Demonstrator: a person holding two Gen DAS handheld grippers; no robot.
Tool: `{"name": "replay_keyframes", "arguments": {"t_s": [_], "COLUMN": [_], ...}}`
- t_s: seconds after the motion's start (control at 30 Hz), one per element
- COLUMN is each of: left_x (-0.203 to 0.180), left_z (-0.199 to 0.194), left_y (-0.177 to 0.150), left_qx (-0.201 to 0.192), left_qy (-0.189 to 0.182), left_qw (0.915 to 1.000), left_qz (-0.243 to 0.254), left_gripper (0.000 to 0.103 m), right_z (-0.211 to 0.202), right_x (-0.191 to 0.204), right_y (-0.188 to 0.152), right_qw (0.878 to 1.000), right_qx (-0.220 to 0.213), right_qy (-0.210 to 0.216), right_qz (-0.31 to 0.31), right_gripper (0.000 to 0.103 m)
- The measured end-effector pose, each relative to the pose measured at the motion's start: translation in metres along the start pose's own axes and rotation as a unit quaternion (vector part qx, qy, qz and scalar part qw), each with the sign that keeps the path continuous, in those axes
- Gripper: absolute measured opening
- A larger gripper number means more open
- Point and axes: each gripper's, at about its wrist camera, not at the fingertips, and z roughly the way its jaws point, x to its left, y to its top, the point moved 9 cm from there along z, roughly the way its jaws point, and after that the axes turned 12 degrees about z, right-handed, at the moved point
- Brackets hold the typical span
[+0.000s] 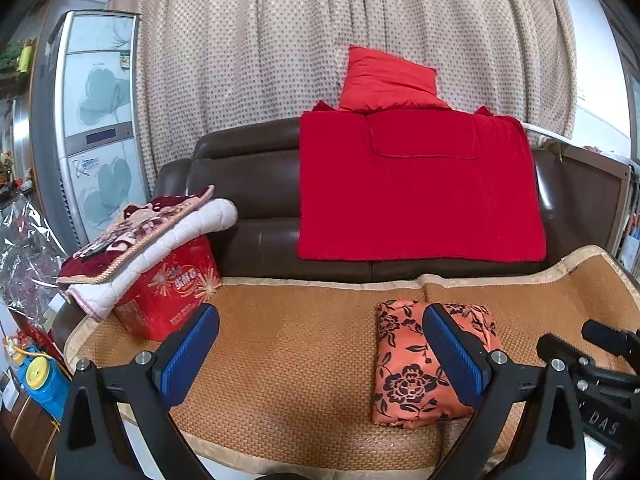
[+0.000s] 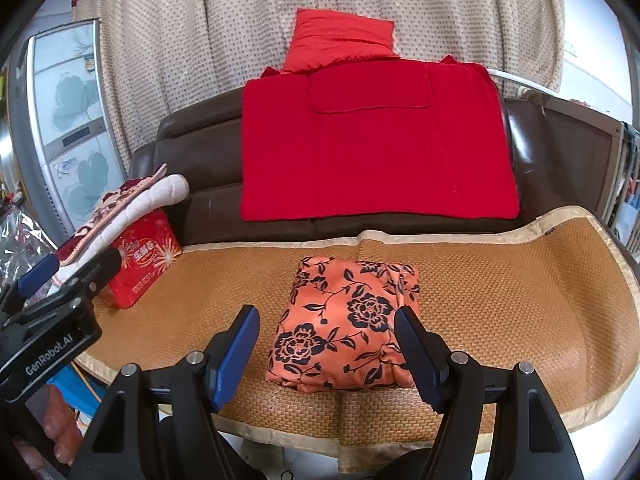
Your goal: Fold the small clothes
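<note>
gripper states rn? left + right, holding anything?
Left gripper: open, holding nothing.
Right gripper: open, holding nothing; folded orange floral garment lies on the mat beyond its jaws.

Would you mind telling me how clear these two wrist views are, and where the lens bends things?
Left wrist view: sharp; curtain and cabinet bow outward, corners dark. Right wrist view: folded floral garment crisp, woven mat edge curves strongly, light even, no glare.
</note>
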Motion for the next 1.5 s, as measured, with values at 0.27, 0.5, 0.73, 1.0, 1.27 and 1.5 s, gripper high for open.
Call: {"name": "replay_keyframes", "arguments": {"t_s": [0.27,0.5,0.73,1.0,1.27,1.5], "left_x": [-0.021,-0.054,-0.074,-0.085,-0.066,-0.031], "left_z": [-0.013,-0.047,-0.080,-0.097,-0.108,-0.108], "left_y": [0.007,0.030,0.051,0.068,0.087,0.084], "left_qx": [-0.012,-0.046,-0.075,-0.090,-0.105,-0.108], "left_qy": [-0.014,-0.023,-0.023,-0.021,-0.003,0.009], "left_qw": [0.9997,0.9971,0.9942,0.9925,0.9922,0.9937], "left_qz": [0.018,0.055,0.073,0.080,0.066,0.029], "left_gripper": [0.101,0.101,0.101,0.101,0.101,0.101], "right_z": [-0.021,-0.063,-0.101,-0.139,-0.196,-0.215], "right_x": [-0.026,-0.064,-0.107,-0.154,-0.137,-0.077], "right_y": [0.011,0.027,0.028,0.042,0.152,0.150], "right_qw": [0.999,0.995,0.990,0.979,0.966,0.959], "right_qx": [-0.025,-0.074,-0.102,-0.149,-0.221,-0.276], "right_qy": [-0.020,-0.033,-0.044,-0.049,-0.005,0.030], "right_qz": [0.023,0.052,0.083,0.127,0.133,0.059], "right_gripper": [0.074,0.074,0.074,0.074,0.076,0.090]}}
